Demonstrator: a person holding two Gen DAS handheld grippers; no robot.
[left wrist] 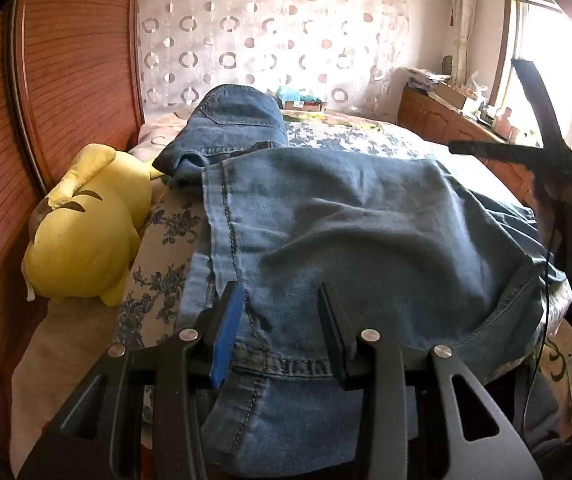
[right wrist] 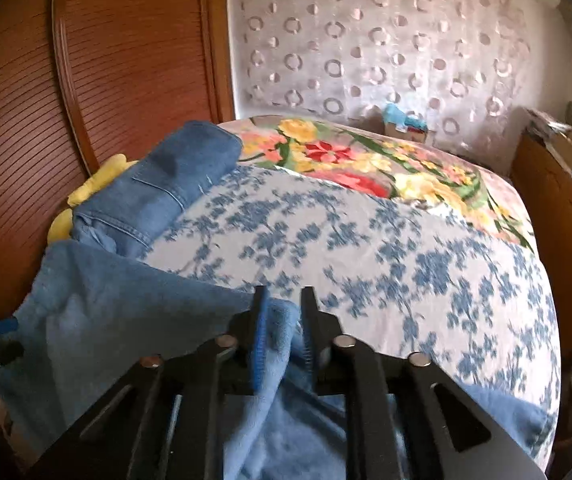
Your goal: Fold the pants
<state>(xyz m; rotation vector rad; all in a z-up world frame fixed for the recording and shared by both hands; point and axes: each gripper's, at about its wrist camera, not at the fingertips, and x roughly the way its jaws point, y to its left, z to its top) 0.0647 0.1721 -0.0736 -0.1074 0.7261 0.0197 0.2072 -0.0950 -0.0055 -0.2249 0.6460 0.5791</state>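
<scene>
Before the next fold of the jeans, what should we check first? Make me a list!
1. Right gripper has denim between its fingers: ok; firm pinch: cannot tell.
2. Left gripper straddles the jeans near the hem: ok; clamped: cannot tell.
3. Bedspread ahead is bare: ok.
4. Yellow plush toy clear of the cloth: ok.
5. Jeans lying flat: not ok, far end is bunched.

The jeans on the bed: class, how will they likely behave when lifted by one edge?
The jeans would probably droop, since the denim already lies in soft wrinkles. Bunched fabric between the right gripper fingers suggests they fold easily. Thick seams hint at some weight.
</scene>
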